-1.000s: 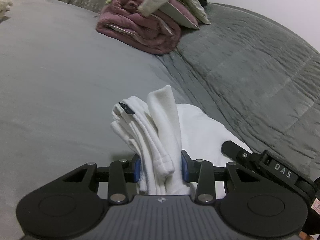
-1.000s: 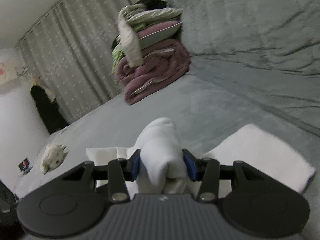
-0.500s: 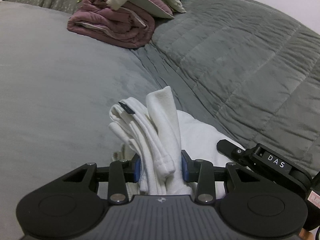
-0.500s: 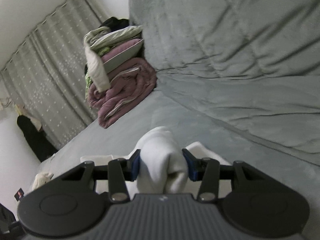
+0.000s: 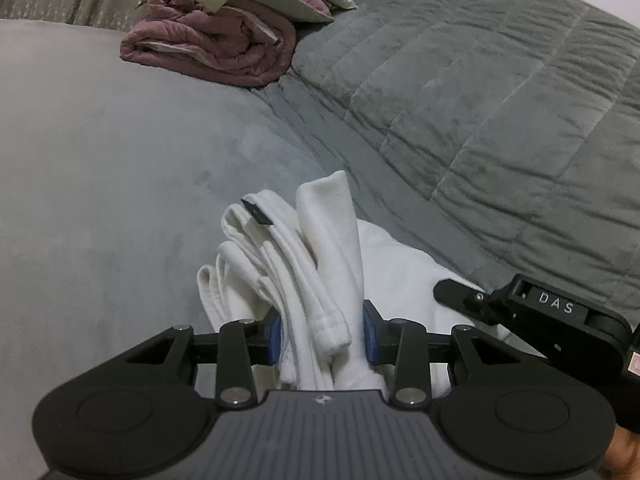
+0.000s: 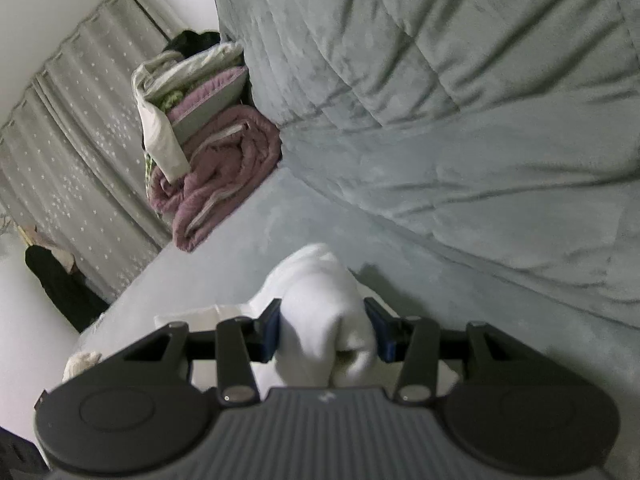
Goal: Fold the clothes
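White garment (image 5: 316, 256) bunched in folds, pinched between blue pads of left hand-held gripper (image 5: 322, 336), rest trailing onto grey bed (image 5: 120, 168). Small black tag (image 5: 258, 212) at top of bunch. Right hand-held gripper (image 6: 326, 330) clenched on another rolled wad of same white cloth above bed. Its black body visible right of left one. Stack of folded maroon blanket (image 5: 212, 44) and bedding far back, beside grey quilted duvet (image 5: 480, 80). Curtain (image 6: 80, 140) behind.
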Motion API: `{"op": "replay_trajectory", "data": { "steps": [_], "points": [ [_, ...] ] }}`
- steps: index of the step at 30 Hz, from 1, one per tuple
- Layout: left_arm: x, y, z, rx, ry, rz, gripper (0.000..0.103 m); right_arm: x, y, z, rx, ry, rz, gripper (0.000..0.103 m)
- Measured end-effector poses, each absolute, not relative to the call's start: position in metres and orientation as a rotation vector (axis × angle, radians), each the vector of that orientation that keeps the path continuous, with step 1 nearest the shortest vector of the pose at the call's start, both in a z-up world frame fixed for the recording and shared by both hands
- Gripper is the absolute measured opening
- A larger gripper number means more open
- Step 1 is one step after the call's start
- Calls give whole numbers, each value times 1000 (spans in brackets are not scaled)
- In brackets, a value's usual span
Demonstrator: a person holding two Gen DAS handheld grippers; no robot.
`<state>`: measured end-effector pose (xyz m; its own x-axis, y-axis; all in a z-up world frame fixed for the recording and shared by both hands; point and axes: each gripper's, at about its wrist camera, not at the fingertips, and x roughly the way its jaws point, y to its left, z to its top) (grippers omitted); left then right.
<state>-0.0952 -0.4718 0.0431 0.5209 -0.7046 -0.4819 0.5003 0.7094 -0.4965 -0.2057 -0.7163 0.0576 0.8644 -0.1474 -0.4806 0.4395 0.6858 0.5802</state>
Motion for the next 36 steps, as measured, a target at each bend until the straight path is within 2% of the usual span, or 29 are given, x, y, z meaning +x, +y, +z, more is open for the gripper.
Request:
{"op": "replay_trajectory", "data": {
  "steps": [7, 11, 14, 18, 26, 31, 33, 36],
  "points": [
    [-91, -469, 35, -328, 737, -736, 39, -202, -717, 44, 746, 483, -365, 47],
    [-92, -468, 41, -302, 728, -736, 43, -206, -710, 46, 659, 515, -408, 55],
    [-94, -467, 46, -283, 721, -735, 44, -208, -712, 44, 684, 509, -404, 55],
    [-103, -464, 56, -242, 666, -724, 44, -216, -709, 51, 646, 465, -427, 55],
    [-126, -452, 91, -159, 426, -798, 44, -220, -695, 65, 581, 415, -388, 53],
    [-124, -476, 88, -63, 383, -862, 44, -221, -691, 68, 584, 409, -384, 46],
    [-121, -491, 79, 8, 377, -872, 43, -223, -690, 68, 579, 411, -388, 32],
    [-116, -507, 68, 104, 371, -843, 41, -224, -690, 66, 571, 418, -392, 28]
  ]
}}
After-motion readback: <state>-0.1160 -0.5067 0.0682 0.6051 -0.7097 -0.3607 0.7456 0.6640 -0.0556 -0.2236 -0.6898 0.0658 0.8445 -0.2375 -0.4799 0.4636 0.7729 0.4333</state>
